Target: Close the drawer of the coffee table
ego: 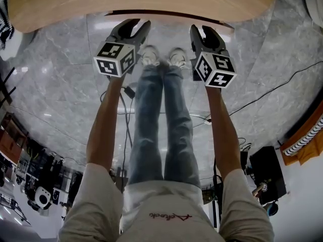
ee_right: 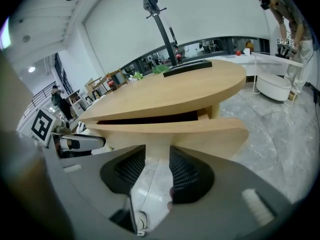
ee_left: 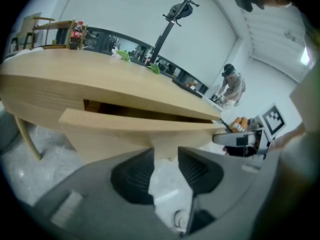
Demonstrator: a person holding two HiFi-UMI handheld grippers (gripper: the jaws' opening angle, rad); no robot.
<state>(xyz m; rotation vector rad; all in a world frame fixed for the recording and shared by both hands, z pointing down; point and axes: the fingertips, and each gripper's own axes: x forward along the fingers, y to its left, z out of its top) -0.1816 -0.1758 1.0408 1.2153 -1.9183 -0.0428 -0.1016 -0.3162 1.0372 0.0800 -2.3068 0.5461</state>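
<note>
Standing partly open, the drawer (ee_left: pixel 140 126) projects beneath the top of the coffee table (ego: pixel 141 4), which sits at 12 o'clock in the head view. The left gripper (ee_left: pixel 165 156) and right gripper (ee_right: pixel 157 156) face its front panel, jaws parted and empty. Contact cannot be confirmed. Closing is not yet done; the full push is judged outstanding.
</note>
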